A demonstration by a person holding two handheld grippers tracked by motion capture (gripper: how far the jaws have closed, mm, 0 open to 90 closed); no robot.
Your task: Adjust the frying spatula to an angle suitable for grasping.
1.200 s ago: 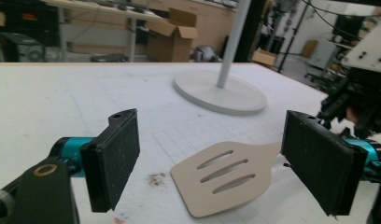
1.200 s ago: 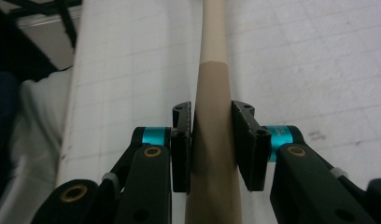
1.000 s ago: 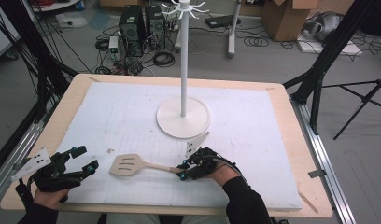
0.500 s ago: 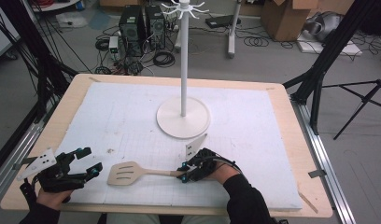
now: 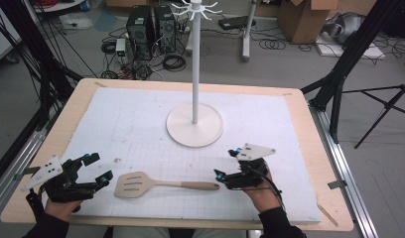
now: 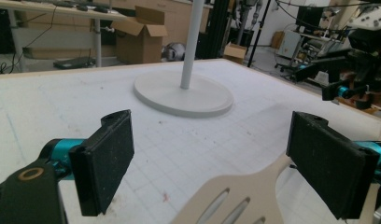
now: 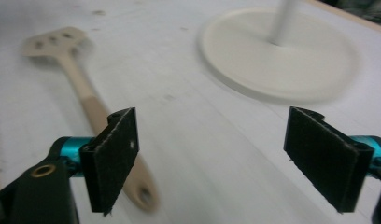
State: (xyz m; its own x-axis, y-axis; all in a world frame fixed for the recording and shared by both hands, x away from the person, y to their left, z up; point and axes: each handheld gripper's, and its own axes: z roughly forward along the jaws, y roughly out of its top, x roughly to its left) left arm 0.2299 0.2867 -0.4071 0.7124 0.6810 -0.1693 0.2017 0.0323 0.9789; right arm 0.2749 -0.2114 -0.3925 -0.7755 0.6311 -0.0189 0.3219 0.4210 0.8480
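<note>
Wooden spatula (image 5: 161,184) is lying free: the right gripper (image 5: 225,167), jaws just sprung open, is backing away; left gripper (image 5: 99,169) is waiting open.

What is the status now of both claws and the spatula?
Right claw just opened, nothing between its jaws, beside the handle end. Left claw open, at the blade end. Spatula flat on the white mat, free. Stand behind, not in the way.

One spatula (image 5: 163,184), one stand (image 5: 194,124)
</note>
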